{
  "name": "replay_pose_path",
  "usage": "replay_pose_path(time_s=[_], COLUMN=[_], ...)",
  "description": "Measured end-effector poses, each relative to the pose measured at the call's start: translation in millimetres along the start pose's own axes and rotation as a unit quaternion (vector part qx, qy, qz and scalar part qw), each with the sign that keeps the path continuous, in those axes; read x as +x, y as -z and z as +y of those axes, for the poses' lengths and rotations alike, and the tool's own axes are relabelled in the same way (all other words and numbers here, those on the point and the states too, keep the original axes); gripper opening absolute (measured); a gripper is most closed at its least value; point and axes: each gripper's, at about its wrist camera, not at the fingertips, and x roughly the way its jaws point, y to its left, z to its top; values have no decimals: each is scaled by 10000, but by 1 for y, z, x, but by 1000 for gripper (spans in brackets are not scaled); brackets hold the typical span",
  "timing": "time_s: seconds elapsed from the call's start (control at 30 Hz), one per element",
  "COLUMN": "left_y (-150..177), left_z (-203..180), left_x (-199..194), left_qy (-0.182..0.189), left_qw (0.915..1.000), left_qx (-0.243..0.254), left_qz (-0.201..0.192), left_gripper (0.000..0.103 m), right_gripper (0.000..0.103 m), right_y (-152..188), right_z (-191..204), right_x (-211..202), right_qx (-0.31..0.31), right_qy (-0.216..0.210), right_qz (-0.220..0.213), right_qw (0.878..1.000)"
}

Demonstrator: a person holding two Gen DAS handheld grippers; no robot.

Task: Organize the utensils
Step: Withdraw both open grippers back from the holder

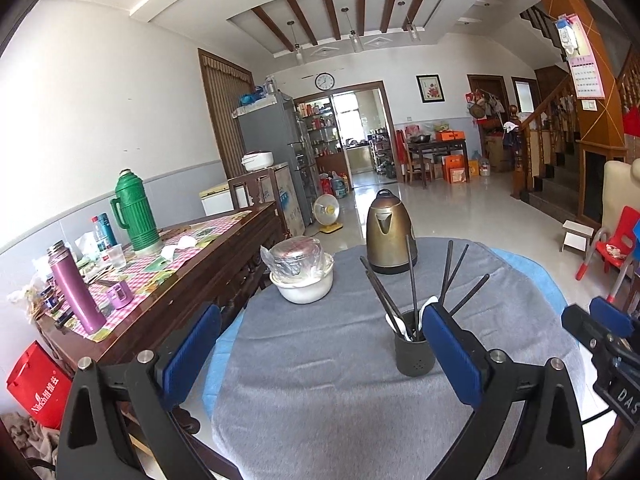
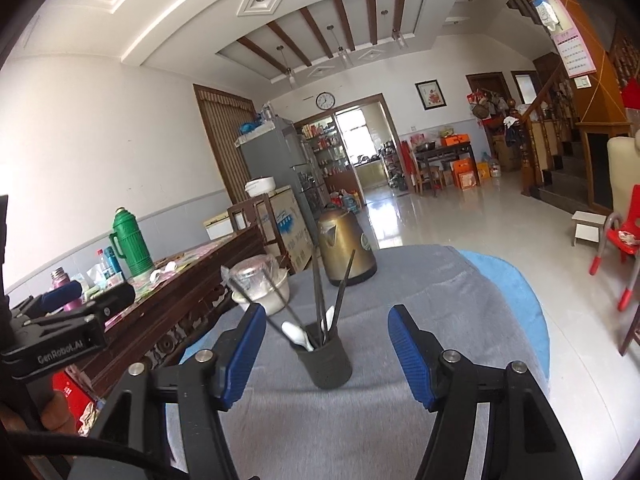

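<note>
In the left wrist view, the left gripper (image 1: 320, 354) hovers over the near part of the grey cloth (image 1: 320, 380) with its blue pads spread wide and nothing between them. The dark utensil holder (image 1: 414, 354) stands upright on the cloth to the right, partly behind the right pad, with black chopsticks (image 1: 412, 276) fanning out of it and white spoons (image 1: 394, 324) leaning inside. Farther off stand a bronze kettle (image 1: 390, 232) and a white bowl (image 1: 304, 286) carrying a wrapped steel pot. The right gripper (image 1: 608, 326) shows at the right edge.

In the right wrist view, the right gripper (image 2: 326, 354) is likewise wide open and empty, the holder (image 2: 326, 360) sitting between its pads but apart from both.

No loose utensil shows on the cloth, so the sorting looks essentially complete. If anything remains, it is probably tidying: keep both tongs clear of the splayed chopsticks, since a nudge could tip the light holder.
</note>
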Motion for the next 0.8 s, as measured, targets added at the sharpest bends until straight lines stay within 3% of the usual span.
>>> replay_pose_path(time_s=[0.33, 0.63, 0.8], left_y=[13, 32, 38], left_z=[20, 42, 52], left_x=[-29, -31, -34], left_qy=[-187, -468, -549], left_qw=[9998, 9987, 9982], left_qx=[-80, -90, -163], left_qz=[30, 160, 183], left_gripper=[101, 103, 103], right_gripper=[68, 69, 69], right_y=[16, 35, 41], right_z=[21, 38, 51], right_x=[-27, -30, -35], right_qx=[-31, -78, -153], right_qy=[-54, 67, 89], right_qz=[244, 432, 323], right_qw=[9997, 9990, 9993])
